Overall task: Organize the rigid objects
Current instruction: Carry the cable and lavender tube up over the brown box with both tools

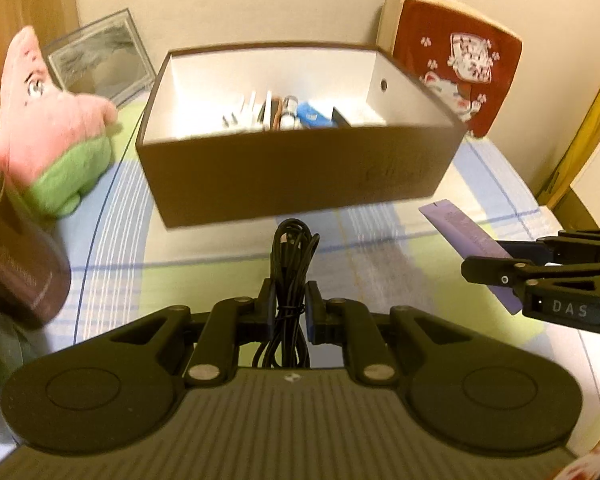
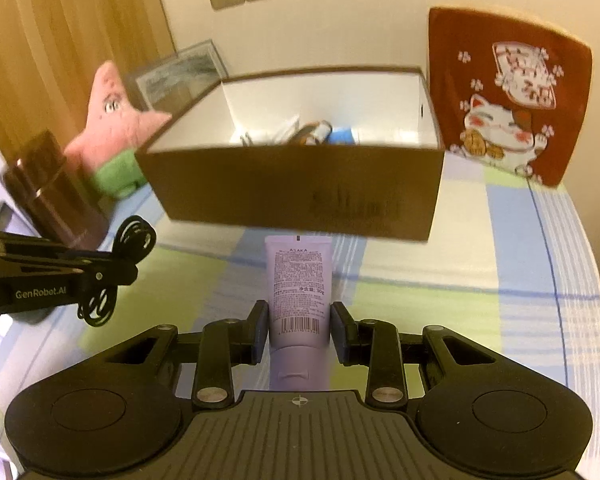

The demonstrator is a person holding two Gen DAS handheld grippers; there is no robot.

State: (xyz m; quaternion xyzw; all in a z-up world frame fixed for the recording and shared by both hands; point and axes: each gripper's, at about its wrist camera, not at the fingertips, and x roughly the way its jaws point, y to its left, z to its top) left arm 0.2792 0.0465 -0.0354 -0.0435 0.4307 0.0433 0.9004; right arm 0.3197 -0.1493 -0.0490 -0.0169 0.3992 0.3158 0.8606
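Observation:
My left gripper [image 1: 291,306] is shut on a coiled black cable [image 1: 291,256], whose loops stick out ahead of the fingers. From the right wrist view the same left gripper [image 2: 112,270] and cable [image 2: 134,238] show at the left. My right gripper [image 2: 299,322] is shut on a lilac tube [image 2: 299,276] with a barcode, cap end toward the camera. In the left wrist view that right gripper [image 1: 496,260] and tube [image 1: 460,226] enter from the right. An open brown box [image 1: 284,184] with white walls stands ahead of both, with several small items inside.
A pink and green plush star [image 1: 56,132] sits left of the box, a dark brown bottle [image 1: 16,264] nearer on the left. A red cat cushion [image 2: 512,92] leans on the wall at right, a framed picture [image 1: 100,60] at back left. The surface is a checked cloth [image 2: 480,260].

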